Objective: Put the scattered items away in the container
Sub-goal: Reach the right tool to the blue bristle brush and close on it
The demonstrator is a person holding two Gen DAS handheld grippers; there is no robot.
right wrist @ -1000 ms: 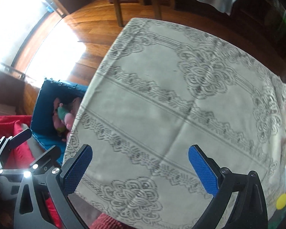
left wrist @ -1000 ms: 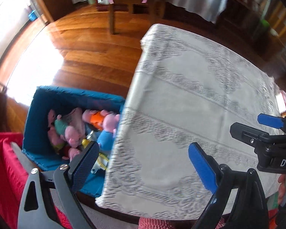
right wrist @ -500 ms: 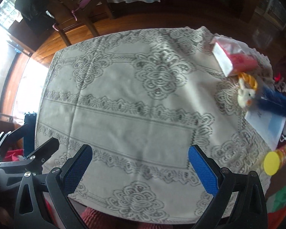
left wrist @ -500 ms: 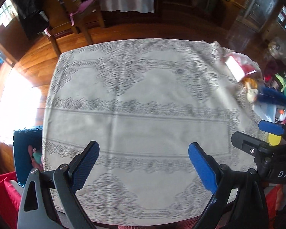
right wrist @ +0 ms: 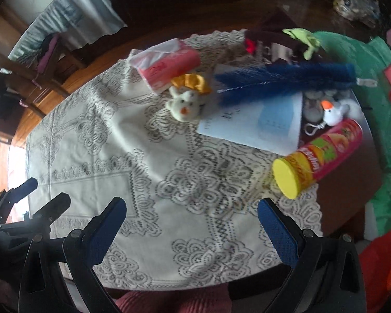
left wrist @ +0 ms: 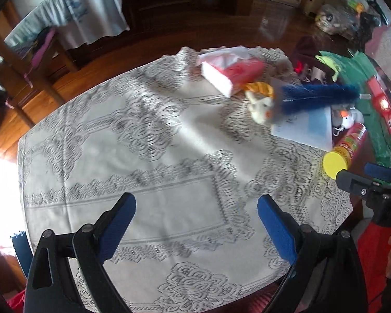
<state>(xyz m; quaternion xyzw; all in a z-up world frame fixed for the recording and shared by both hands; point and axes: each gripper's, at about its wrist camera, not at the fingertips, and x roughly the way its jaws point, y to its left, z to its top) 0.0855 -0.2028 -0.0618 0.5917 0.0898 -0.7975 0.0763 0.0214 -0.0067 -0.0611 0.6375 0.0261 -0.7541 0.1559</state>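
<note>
— Containers?
— Only a dark blue corner of a bin (left wrist: 19, 247) visible, at the table's left edge in the left wrist view; contents hidden. Chip can (right wrist: 320, 156) lying on its side at the right end of the lace tablecloth (right wrist: 148, 182), yellow lid facing the cameras, long axis running away and to the right; shut, contents unseen. Pink tissue pack (right wrist: 169, 65) at the far edge, white tissue showing at its top.

— Scattered items?
— White plush (right wrist: 183, 104) near the far right of the cloth, face up, just beside the tissue pack. Blue bristle brush (right wrist: 286, 78) lying flat, long axis left to right, handle end right, over a paper sheet (right wrist: 260, 125). Small white bird toy (right wrist: 333, 112) beyond the can.

— Grippers?
— Left gripper (left wrist: 195, 224) spread wide, nothing between the pads. Right gripper (right wrist: 191, 227) likewise spread, holding nothing; both low over the near cloth
</note>
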